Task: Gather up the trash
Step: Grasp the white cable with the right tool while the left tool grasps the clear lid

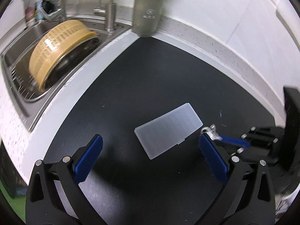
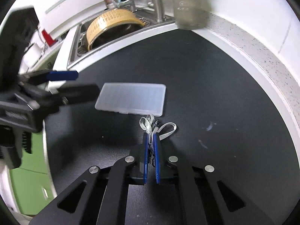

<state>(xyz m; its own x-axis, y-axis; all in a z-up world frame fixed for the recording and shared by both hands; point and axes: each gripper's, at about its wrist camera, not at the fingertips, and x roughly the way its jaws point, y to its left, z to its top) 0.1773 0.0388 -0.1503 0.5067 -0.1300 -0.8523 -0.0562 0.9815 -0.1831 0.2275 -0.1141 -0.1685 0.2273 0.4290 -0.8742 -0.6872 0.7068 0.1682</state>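
A translucent white plastic lid (image 1: 168, 130) lies flat on the black countertop; it also shows in the right wrist view (image 2: 132, 99). My left gripper (image 1: 150, 140) is open and empty, its blue pads on either side of the lid's near end, above it. My right gripper (image 2: 151, 135) is shut on a grey woven ribbon (image 2: 150, 124), whose loops stick out past the fingertips, just in front of the lid's near edge. The ribbon (image 1: 211, 131) and right gripper (image 1: 234, 142) show at the right of the left wrist view. A grey lidded bin (image 1: 148, 12) stands at the counter's far corner.
A steel sink (image 1: 22, 86) at the left holds an overturned yellow basket (image 1: 60, 50) over a dark pan. A tap (image 1: 111, 11) stands behind it. The white speckled backsplash (image 1: 234, 56) runs along the right. Small white scraps (image 2: 210, 126) lie on the counter.
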